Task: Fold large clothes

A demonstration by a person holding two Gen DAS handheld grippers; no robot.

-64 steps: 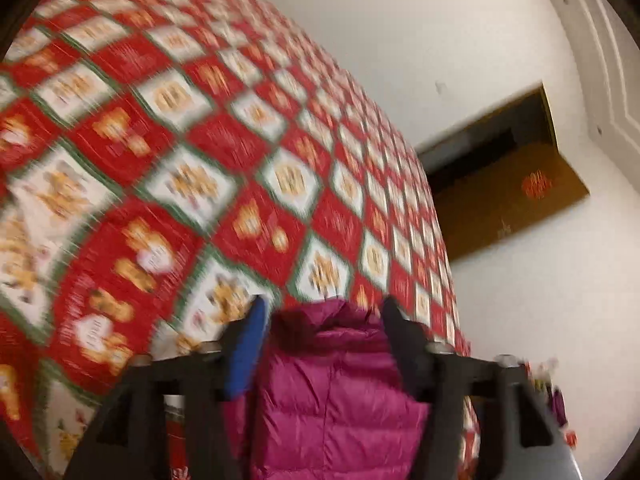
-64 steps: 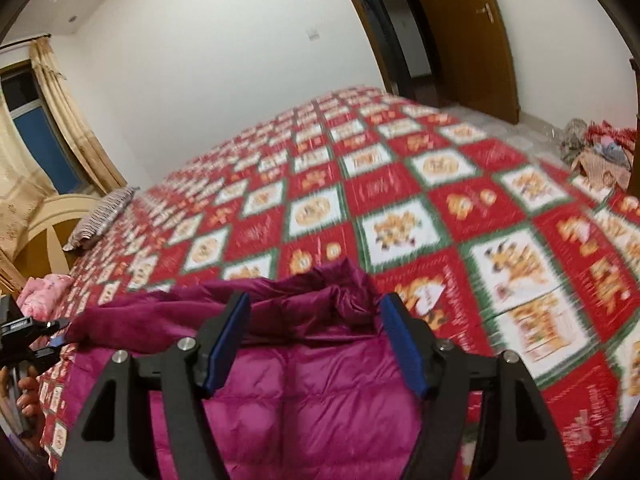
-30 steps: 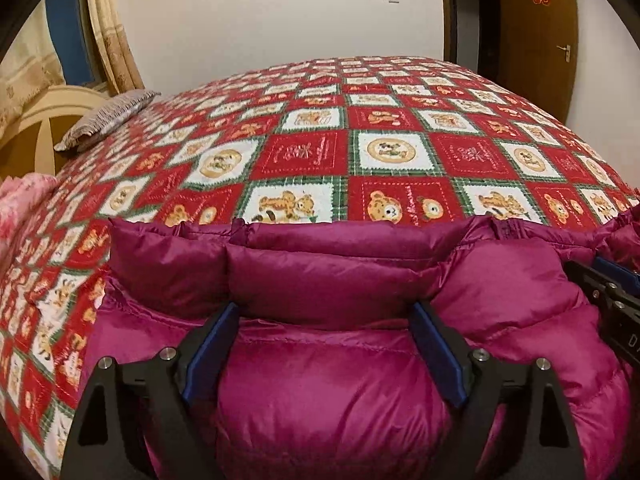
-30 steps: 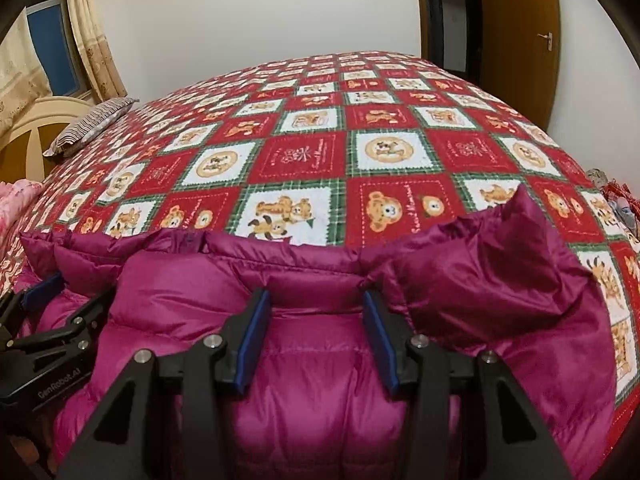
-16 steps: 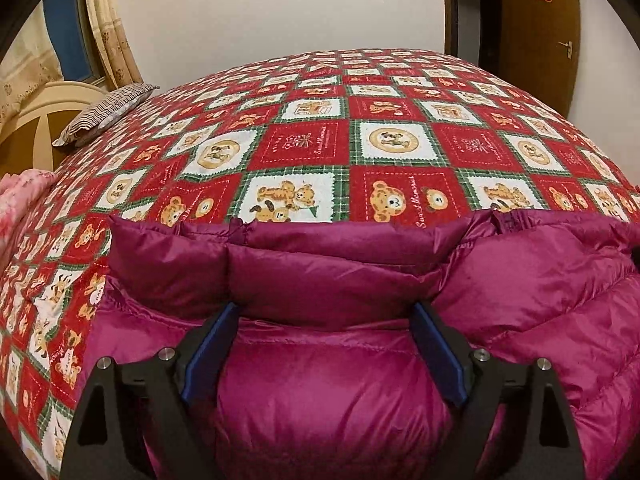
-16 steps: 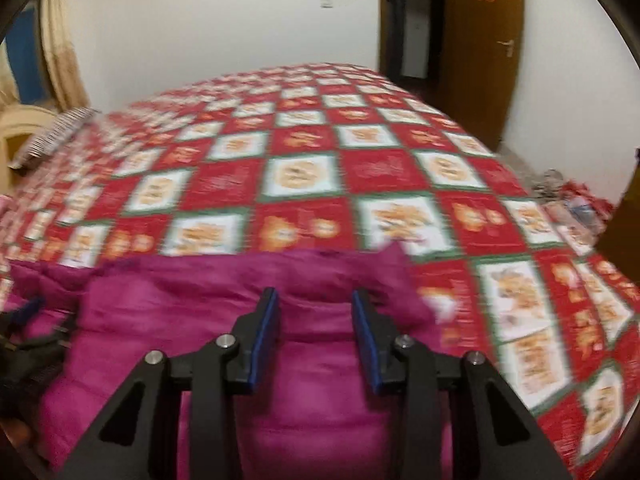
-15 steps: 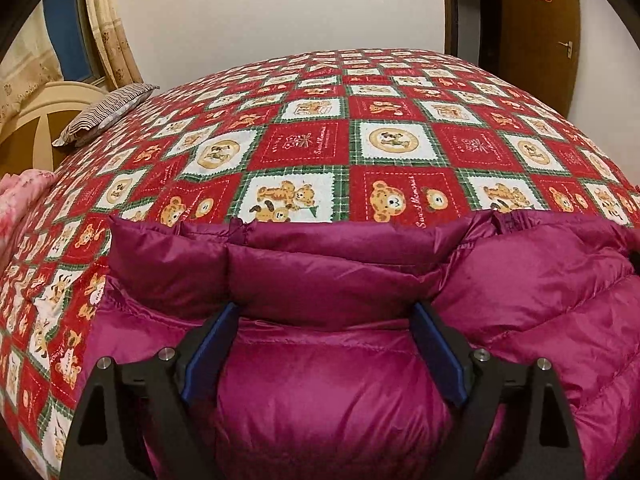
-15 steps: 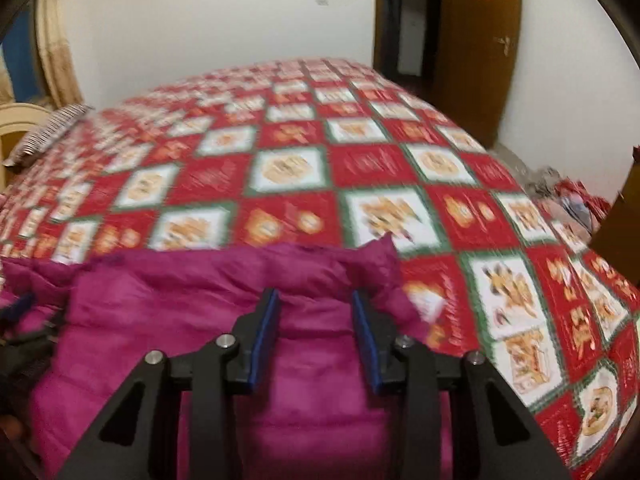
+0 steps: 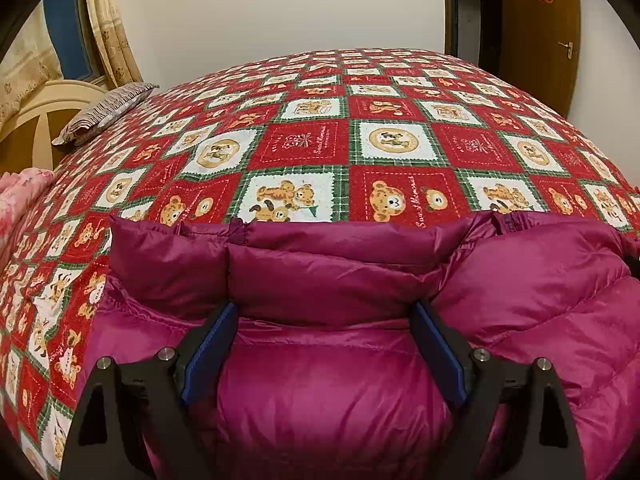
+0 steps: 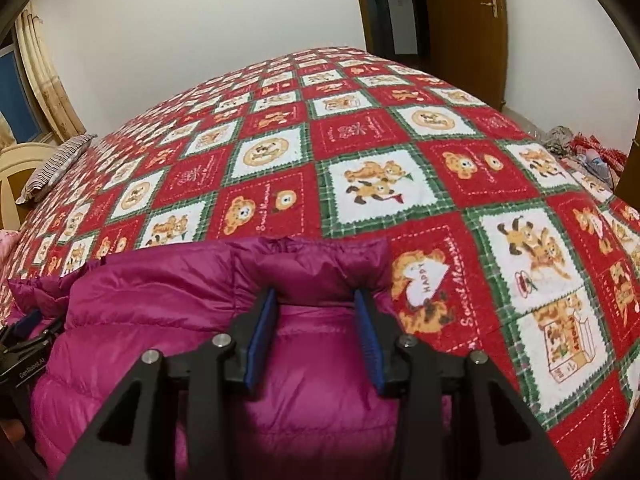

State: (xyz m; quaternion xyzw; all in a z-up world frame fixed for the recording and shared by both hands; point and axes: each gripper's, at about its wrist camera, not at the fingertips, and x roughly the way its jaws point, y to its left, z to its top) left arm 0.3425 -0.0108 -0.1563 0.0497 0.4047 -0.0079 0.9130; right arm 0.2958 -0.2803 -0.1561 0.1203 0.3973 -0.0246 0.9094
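Note:
A magenta puffer jacket (image 9: 320, 280) lies on the red, white and green bear-print bedspread (image 9: 312, 144). It also shows in the right wrist view (image 10: 160, 300). My left gripper (image 9: 324, 312) is open wide, with the jacket's folded top edge bulging between its blue pads. My right gripper (image 10: 316, 300) has its pads closer together, pinching a fold at the jacket's right end. The left gripper's black body (image 10: 24, 348) shows at the far left of the right wrist view.
A striped pillow (image 9: 104, 108) and a cream headboard (image 9: 36, 120) are at the left. A brown door (image 10: 464, 24) and a pile of items on the floor (image 10: 580, 152) are at the right. Pink bedding (image 9: 16, 200) lies at the left edge.
The jacket was swung over and laid flat on the bed. In the last half second the right gripper moved slightly and its view sharpened; the left gripper stayed still.

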